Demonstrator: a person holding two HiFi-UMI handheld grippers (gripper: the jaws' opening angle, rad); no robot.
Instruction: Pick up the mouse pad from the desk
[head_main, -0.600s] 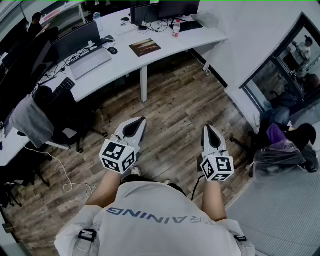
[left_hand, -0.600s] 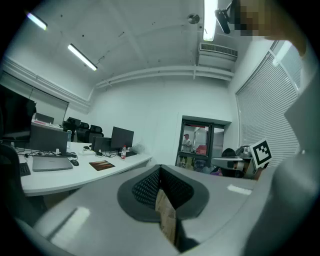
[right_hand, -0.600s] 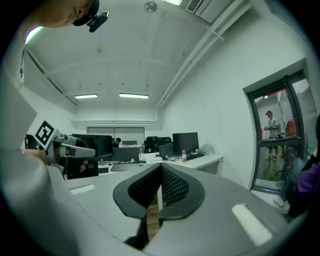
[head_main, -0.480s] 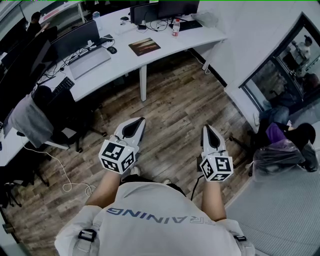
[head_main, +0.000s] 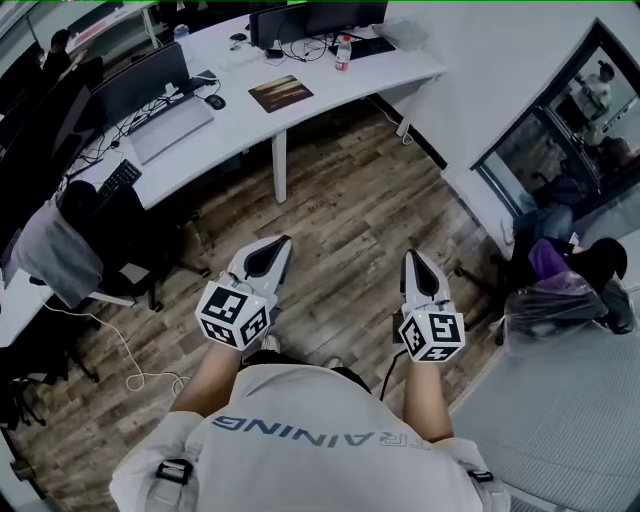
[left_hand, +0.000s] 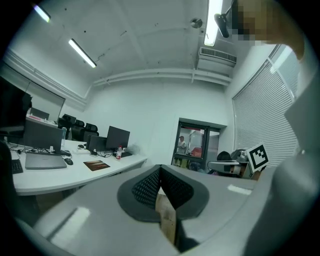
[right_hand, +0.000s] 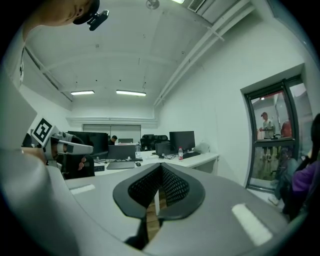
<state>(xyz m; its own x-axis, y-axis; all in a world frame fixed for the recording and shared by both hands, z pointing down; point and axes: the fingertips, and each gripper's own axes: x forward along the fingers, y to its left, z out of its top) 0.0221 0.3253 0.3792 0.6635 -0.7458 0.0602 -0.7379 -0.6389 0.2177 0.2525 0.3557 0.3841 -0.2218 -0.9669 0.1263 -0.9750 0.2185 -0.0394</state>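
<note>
With the left claw and right claw both pressed together and empty, and the mouse pad well ahead of them on the desk, reaching it without spreading the jaws would likely just shove the thin pad away.

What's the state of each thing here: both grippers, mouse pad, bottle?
left gripper: fingers shut, nothing between them, held over the floor.
right gripper: fingers shut, empty.
mouse pad: lying flat on the desk, not yet picked up.
bottle: upright on the desk.
</note>
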